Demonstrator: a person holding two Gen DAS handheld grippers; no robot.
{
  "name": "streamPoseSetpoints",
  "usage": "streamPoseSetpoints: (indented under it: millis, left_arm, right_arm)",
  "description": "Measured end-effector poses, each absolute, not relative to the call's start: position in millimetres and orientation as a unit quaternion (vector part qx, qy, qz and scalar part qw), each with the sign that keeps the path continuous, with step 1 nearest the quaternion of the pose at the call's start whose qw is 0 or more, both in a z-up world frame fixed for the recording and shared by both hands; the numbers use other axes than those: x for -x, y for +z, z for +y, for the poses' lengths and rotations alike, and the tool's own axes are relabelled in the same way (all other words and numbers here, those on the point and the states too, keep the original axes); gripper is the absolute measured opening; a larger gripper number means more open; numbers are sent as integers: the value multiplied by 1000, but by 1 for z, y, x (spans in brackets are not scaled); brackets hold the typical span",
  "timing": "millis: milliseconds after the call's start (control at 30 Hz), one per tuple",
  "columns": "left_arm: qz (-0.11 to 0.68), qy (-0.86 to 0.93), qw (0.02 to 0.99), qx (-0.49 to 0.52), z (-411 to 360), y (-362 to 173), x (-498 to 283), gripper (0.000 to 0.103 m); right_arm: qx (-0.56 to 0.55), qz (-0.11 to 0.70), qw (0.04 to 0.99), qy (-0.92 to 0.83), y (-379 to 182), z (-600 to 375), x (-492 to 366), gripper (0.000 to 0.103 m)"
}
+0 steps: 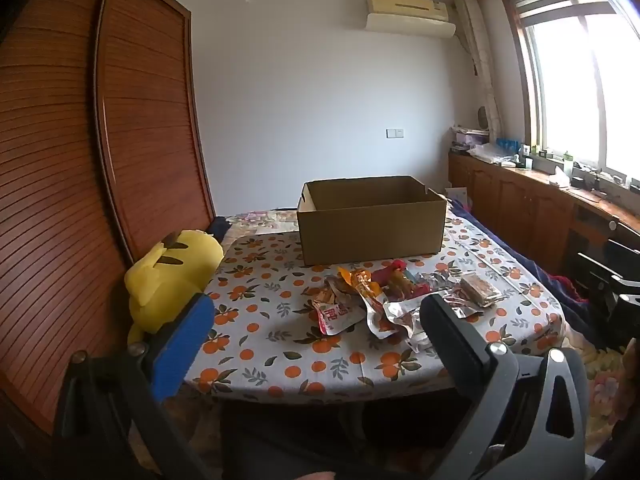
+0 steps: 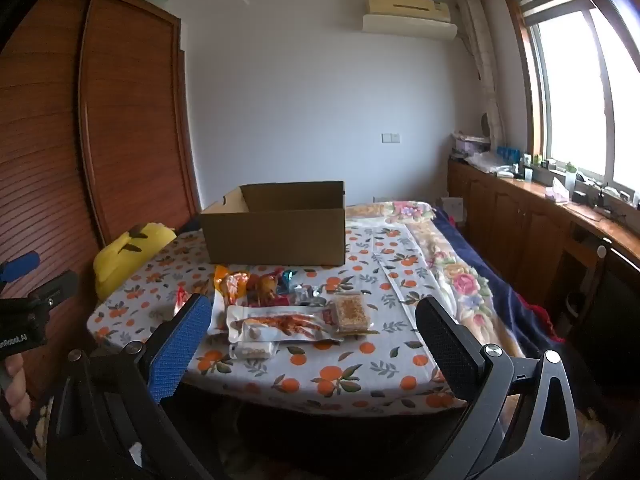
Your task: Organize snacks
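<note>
Before the cardboard box [image 2: 276,226], which stands open-topped, the snack packets [image 2: 288,312] lie heaped on the orange-print tablecloth [image 2: 340,376]. I hold my left tongs [image 1: 316,336] and right tongs [image 2: 312,344] spread wide, gripping nothing, short of the heap. A good first pick is the long clear packet [image 2: 280,326] nearest me, taken across its flat width, then lifted over the box wall. Left of the box sits a yellow plush toy [image 1: 172,272], clear of the path.
</note>
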State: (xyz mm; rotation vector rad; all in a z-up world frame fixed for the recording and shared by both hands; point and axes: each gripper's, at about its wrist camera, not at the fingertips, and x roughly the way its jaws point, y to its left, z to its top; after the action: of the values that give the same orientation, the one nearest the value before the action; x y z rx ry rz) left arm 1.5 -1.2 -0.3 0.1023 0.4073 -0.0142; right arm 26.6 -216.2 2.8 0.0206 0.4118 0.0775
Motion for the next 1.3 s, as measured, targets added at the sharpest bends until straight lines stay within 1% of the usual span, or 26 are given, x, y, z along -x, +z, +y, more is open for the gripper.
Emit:
streamPoseSetpoints:
  millis: [267, 333, 500, 1300]
  left_arm:
    - [209, -11, 977, -49, -2, -3, -13, 103]
    - [200, -10, 979, -45, 1, 5, -2, 103]
    - [200, -11, 979, -46, -1, 7, -5, 103]
    - [197, -11, 979, -39, 4, 2, -1, 103]
  right_arm:
    - [-12, 204, 978, 38, 2, -215, -27, 103]
    - [-12, 204, 978, 37, 2, -215, -27, 103]
    - [-13, 203, 978, 38, 3, -216, -28, 103]
    - [-13, 202, 979, 37, 2, -216, -28, 103]
